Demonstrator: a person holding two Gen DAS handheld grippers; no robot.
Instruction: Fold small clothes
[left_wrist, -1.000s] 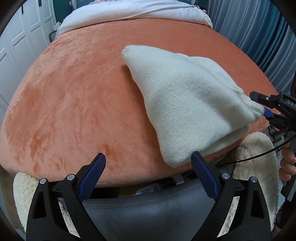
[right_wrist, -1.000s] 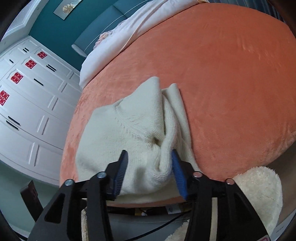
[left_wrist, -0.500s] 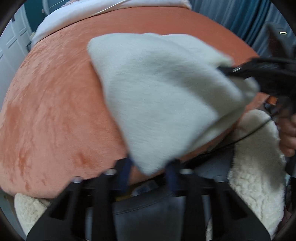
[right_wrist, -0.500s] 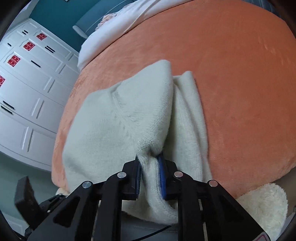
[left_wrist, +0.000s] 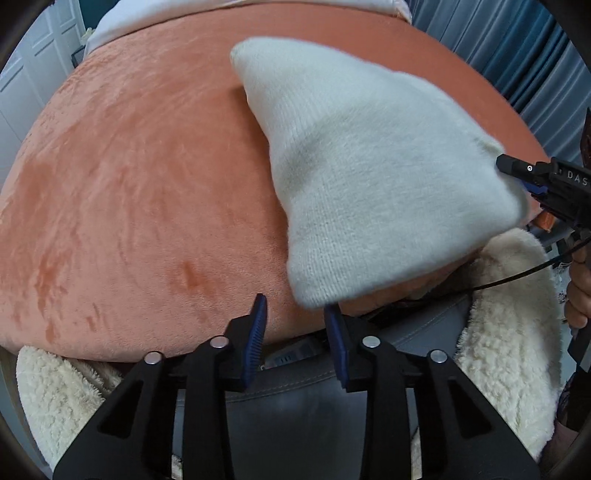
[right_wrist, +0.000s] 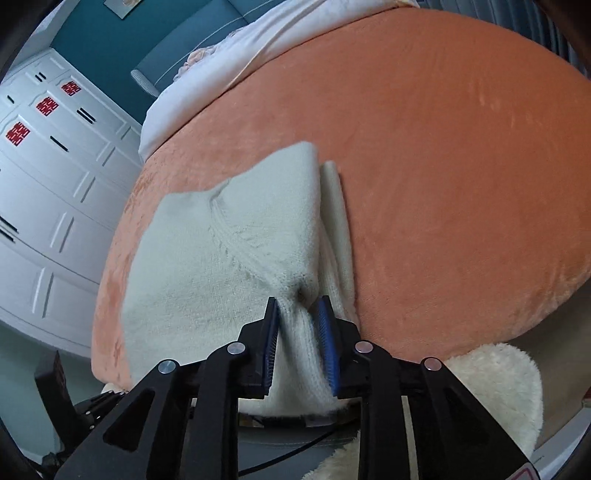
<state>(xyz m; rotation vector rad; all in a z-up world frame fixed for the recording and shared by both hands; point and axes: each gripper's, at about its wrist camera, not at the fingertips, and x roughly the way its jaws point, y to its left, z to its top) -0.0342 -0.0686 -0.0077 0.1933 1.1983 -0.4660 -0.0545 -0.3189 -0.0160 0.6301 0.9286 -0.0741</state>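
A cream knit garment (left_wrist: 369, 177) lies folded on an orange plush bed cover (left_wrist: 147, 166). In the left wrist view my left gripper (left_wrist: 295, 304) sits at the garment's near corner. Its jaws are opening, and that corner hangs just above the fingertips, not pressed between the pads. In the right wrist view my right gripper (right_wrist: 297, 302) has a bunched fold of the garment (right_wrist: 229, 251) between its blue pads. These jaws are opening too, while the fabric still touches both pads. The right gripper (left_wrist: 524, 177) also shows at the garment's right edge in the left wrist view.
A fluffy cream fleece (left_wrist: 509, 314) and a grey seat (left_wrist: 295, 406) lie below the bed's near edge. White bedding (right_wrist: 240, 62) covers the far end. White wardrobe doors (right_wrist: 48, 184) stand to the left, blue curtains (left_wrist: 517, 48) to the right. A hand (left_wrist: 580, 288) holds the right gripper.
Both grippers closed on the garment's near edge and lifted it briefly. Now both have widened again. The left one has let go of the corner, and the garment has settled back lower on the bed.
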